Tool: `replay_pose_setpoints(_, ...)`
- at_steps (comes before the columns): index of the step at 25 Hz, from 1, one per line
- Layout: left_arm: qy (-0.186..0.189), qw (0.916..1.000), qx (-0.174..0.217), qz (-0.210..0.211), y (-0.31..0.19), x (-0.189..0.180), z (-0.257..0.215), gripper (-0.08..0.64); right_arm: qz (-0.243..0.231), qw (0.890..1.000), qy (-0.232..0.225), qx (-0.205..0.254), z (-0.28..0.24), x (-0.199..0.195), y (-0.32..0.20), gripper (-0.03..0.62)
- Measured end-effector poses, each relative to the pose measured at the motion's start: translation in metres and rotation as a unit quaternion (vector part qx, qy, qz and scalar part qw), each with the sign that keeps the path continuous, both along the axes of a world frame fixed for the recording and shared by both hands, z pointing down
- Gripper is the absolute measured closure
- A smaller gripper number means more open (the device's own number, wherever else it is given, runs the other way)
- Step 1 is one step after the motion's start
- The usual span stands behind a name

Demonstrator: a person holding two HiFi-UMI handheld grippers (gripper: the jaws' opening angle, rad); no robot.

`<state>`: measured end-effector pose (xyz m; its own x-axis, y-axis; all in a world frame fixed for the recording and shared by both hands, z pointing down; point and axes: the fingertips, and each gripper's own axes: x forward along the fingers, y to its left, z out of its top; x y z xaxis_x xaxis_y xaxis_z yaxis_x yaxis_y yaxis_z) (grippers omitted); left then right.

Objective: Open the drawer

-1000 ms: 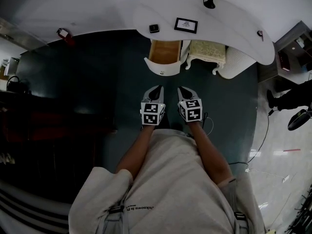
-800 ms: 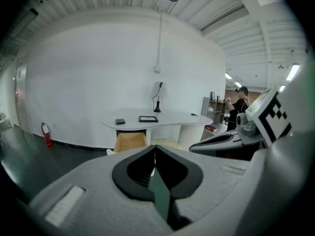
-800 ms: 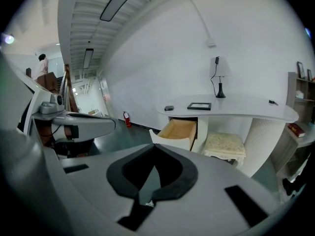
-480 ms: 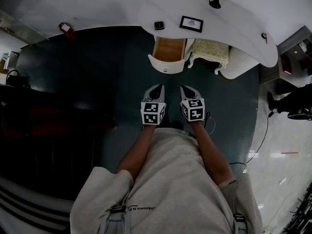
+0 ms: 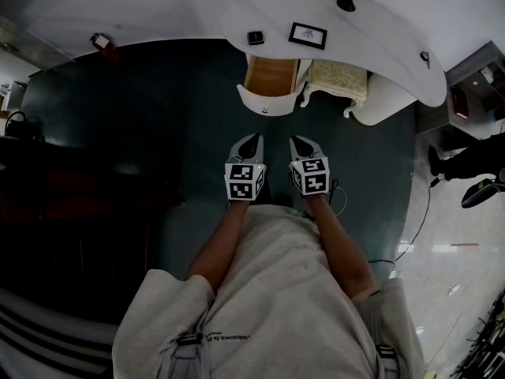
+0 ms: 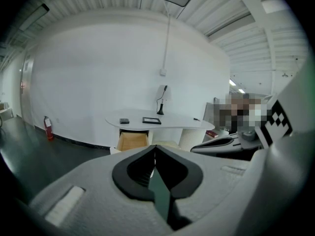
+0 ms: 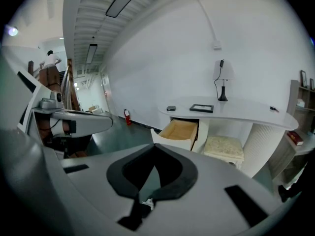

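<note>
Before the drawer (image 5: pixel 269 80), left gripper (image 5: pixel 253 138) beside right gripper (image 5: pixel 294 140), jaws together

The drawer (image 5: pixel 270 81) is seen pulled well out from under the white desk (image 5: pixel 379 50), near its left end. A light wooden inside is shown, closed off by a curved white front on which a small knob (image 5: pixel 265 110) is set
</note>
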<state>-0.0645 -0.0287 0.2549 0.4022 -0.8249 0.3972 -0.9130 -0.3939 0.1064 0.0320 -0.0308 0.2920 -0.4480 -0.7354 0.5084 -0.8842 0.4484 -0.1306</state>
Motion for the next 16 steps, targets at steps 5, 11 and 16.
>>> replay_pose_setpoints(5, 0.0, 1.0, -0.008, -0.001, 0.007, 0.002, 0.005, 0.549, -0.003, 1.0, -0.008, 0.012, -0.005, -0.001, 0.005, 0.577)
replay_pose_setpoints(11, 0.0, 1.0, -0.01, -0.002, 0.015, 0.002, 0.01, 0.549, -0.01, 1.0, -0.005, 0.013, -0.002, -0.002, 0.013, 0.577)
replay_pose_setpoints(16, -0.003, 0.9999, -0.014, -0.001, 0.02, 0.0, 0.014, 0.549, -0.003, 1.0, -0.006, 0.012, 0.002, 0.0, 0.016, 0.577)
